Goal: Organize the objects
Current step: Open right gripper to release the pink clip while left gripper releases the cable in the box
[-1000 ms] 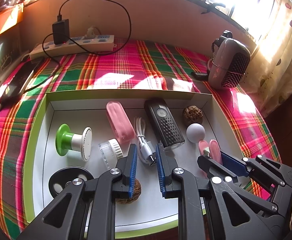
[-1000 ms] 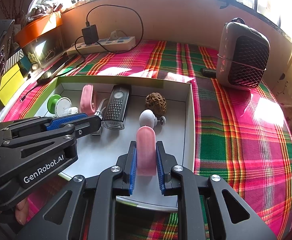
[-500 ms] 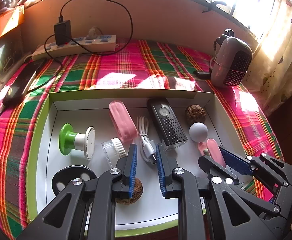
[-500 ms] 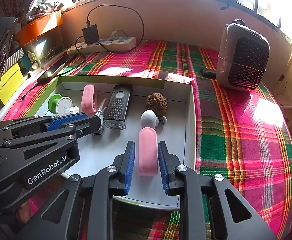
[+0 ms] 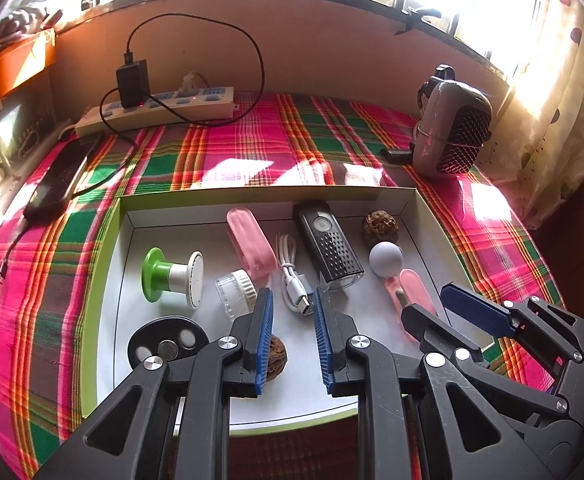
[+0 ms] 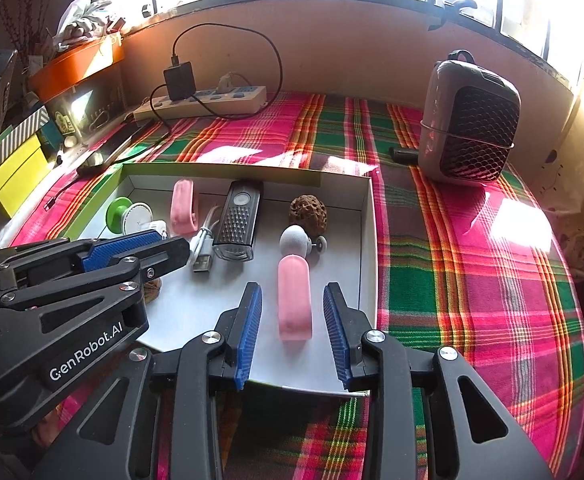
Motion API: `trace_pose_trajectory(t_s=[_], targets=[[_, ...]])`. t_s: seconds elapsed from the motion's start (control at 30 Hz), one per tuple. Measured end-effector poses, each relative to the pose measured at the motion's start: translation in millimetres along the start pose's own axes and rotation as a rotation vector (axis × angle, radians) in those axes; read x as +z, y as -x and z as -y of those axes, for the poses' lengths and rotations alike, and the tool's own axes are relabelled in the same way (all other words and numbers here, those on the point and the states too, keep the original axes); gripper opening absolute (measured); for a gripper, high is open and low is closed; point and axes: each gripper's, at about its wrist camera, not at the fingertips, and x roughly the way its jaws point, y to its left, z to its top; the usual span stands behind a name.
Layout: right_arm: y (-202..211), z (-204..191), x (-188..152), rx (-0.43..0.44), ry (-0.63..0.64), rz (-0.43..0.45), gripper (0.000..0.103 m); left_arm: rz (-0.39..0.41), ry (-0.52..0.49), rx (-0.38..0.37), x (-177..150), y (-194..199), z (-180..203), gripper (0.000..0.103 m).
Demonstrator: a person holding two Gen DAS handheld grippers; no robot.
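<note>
A shallow white tray with a green rim lies on the plaid cloth. In it lie a pink clip, a second pink clip, a black light, a white USB cable, a white ball, two walnuts, a green and white spool, a small clear jar and a black disc. My right gripper is open, its jaws either side of the second pink clip without touching it. My left gripper is open and empty above the tray's near part.
A grey fan heater stands at the back right. A power strip with a black charger lies along the back wall. A phone lies on the cloth at the left. Boxes stand at the far left.
My right gripper has opened and let go of the second pink clip, which now lies in the tray. My left gripper has stayed open with little movement.
</note>
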Motion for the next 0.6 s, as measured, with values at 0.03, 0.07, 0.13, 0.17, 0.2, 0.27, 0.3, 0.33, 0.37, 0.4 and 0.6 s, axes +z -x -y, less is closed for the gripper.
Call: trace_pose_trajectory(t_s=[0.03,0.07,0.13,0.17,0.2,0.27,0.3,0.33,0.37,0.4,0.6], targets=[[2,-1,0,-0.001,0.000,0.004,0.033,0.006,-0.002,0.003,-1,3,0,0.019],[5,-1,-1,-0.006,-0.002,0.008,0.033,0.009,-0.001,0.004,-2,6,0,0.019],[9,-2,-2,-0.011,-0.006,0.011,0.034,0.015,-0.008,0.017,-4,11,0,0.019],[10,-2,-3,-0.011,-0.008,0.013,0.034,0.019,-0.009,0.024,-5,14,0,0.019],[12,-2,-3,-0.011,-0.009,0.015,0.034,0.024,-0.010,0.031,-6,17,-1,0.019],[16,-4,-5,-0.012,-0.013,0.018,0.034,0.034,-0.016,0.046,-10,23,-2,0.019],[18,-4,-6,-0.012,-0.016,0.020,0.034,0.038,-0.016,0.052,-11,26,-3,0.019],[19,-5,-6,-0.010,-0.020,0.021,0.034,0.042,-0.018,0.055,-13,29,-3,0.019],[21,-5,-8,-0.008,-0.025,0.019,0.034,0.044,-0.020,0.055,-15,32,-3,0.019],[23,-6,-9,-0.005,-0.028,0.019,0.034,0.046,-0.020,0.060,-17,35,-4,0.019],[35,-12,-20,0.009,-0.035,0.023,0.034,0.054,-0.024,0.071,-32,53,-8,0.019]])
